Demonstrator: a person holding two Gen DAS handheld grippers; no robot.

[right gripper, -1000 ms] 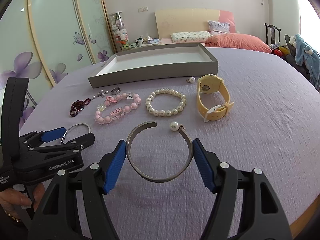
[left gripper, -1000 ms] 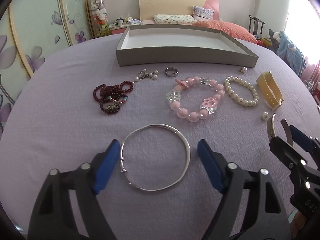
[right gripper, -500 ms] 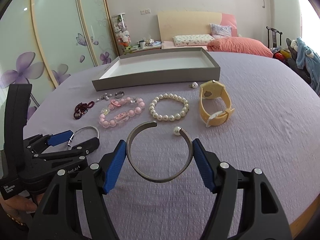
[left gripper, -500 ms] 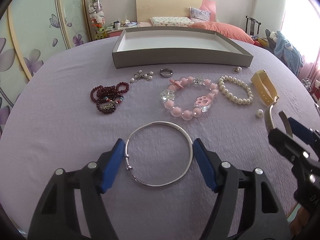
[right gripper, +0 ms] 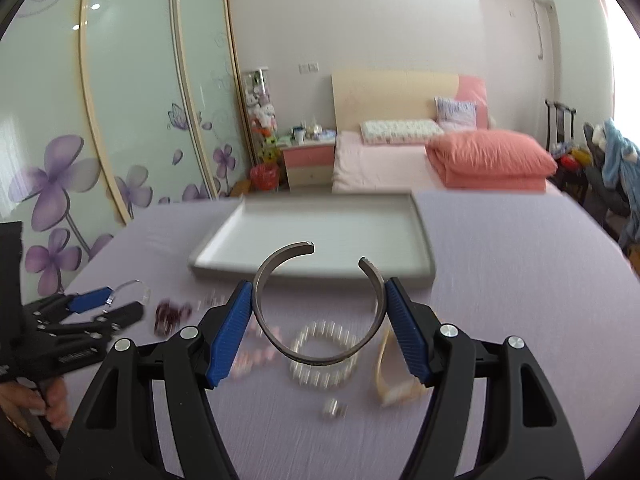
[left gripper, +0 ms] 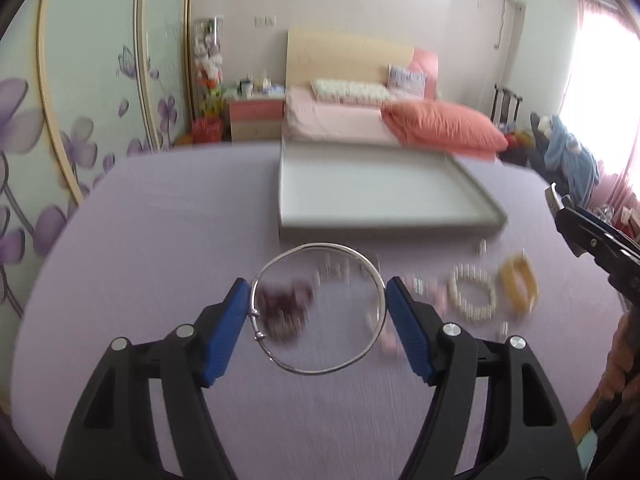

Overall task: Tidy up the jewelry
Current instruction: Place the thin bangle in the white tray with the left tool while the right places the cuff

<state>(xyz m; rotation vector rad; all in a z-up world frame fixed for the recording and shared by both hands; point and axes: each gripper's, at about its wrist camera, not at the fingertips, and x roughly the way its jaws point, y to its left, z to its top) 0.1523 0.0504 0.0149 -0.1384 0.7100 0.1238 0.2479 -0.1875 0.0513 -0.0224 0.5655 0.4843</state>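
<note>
1. Here the left gripper (left gripper: 318, 306) is clamped on the thin silver bangle (left gripper: 320, 372); its blue pads (left gripper: 224, 334) press the ring's left and right sides, holding it clear of the purple tablecloth (left gripper: 160, 216).
2. The right gripper (right gripper: 320, 312) is clamped on the grey open cuff (right gripper: 316, 356), pads at either side, its gap pointing toward the grey tray (right gripper: 424, 276).
3. Below, blurred, lie the pearl bracelet (right gripper: 324, 368) and yellow watch (right gripper: 394, 392).

Both wrist views look forward and down, sharing the tray (left gripper: 384, 200).
</note>
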